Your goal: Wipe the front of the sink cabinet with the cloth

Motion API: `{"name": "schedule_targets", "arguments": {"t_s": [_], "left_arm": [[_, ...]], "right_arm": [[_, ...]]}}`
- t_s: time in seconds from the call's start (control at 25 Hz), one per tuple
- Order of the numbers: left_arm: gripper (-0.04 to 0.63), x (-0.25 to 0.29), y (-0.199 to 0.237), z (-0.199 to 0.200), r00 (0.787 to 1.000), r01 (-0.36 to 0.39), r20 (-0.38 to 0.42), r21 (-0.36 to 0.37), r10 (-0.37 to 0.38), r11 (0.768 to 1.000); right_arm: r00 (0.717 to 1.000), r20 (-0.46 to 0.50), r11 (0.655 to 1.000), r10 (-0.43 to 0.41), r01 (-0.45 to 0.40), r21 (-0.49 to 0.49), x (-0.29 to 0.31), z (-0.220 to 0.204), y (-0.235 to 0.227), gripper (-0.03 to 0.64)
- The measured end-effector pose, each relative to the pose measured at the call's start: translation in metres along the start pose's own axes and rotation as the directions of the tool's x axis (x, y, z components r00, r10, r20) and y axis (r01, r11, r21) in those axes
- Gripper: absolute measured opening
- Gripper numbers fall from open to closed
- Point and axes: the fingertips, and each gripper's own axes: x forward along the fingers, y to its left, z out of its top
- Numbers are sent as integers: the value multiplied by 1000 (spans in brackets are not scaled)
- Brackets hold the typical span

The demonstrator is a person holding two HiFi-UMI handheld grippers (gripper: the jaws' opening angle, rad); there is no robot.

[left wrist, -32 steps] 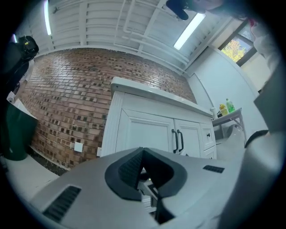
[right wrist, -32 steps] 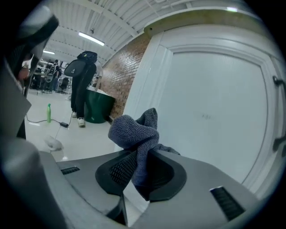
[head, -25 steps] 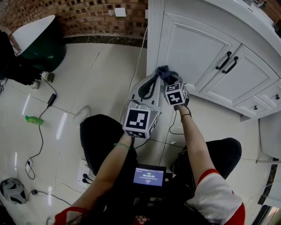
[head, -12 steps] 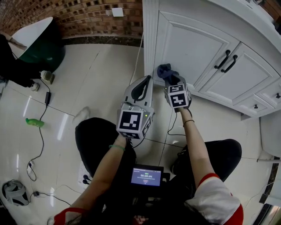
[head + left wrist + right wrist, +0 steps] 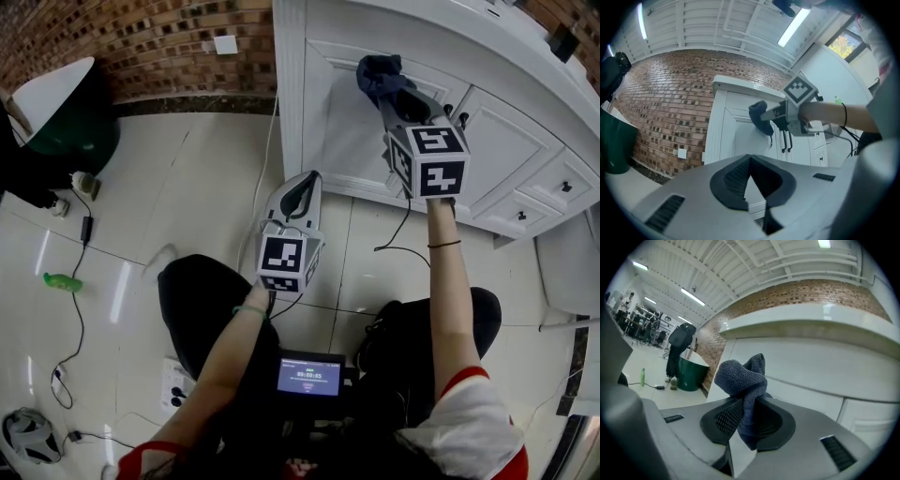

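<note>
Right claw grips the dark cloth at the cabinet door.

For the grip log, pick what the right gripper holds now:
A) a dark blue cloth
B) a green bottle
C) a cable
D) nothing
A: in the right gripper view, the right gripper has its jaws shut on the cloth, which bunches up above them, close to the cabinet.
</note>
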Motion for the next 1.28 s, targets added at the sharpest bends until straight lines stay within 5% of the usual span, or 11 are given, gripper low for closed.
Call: {"name": "schedule_targets", "arguments": {"t_s": [0.16,0.32,0.84,1.28], "left_arm": [[32,4,-8,-4,1000,9,-4,-10,-9,1000],[32,7,-12,-8,1000,7,-10,-12,-7,1000],[32,10,-15,-20,1000,8,-25,-17,-8,1000],[32,8,-10,-14,1000,9,0,-47,-9,999]], "right_arm": [[998,32,998,-56,57,-32,-13,29,-28,86],[996,4,996,-84,84,-26,-15,10,-37,86],[981,-193,998,-1,14,64,12,-142,11,86],[914,-400,992,70,-20,127,29,-280,65,86]]}}
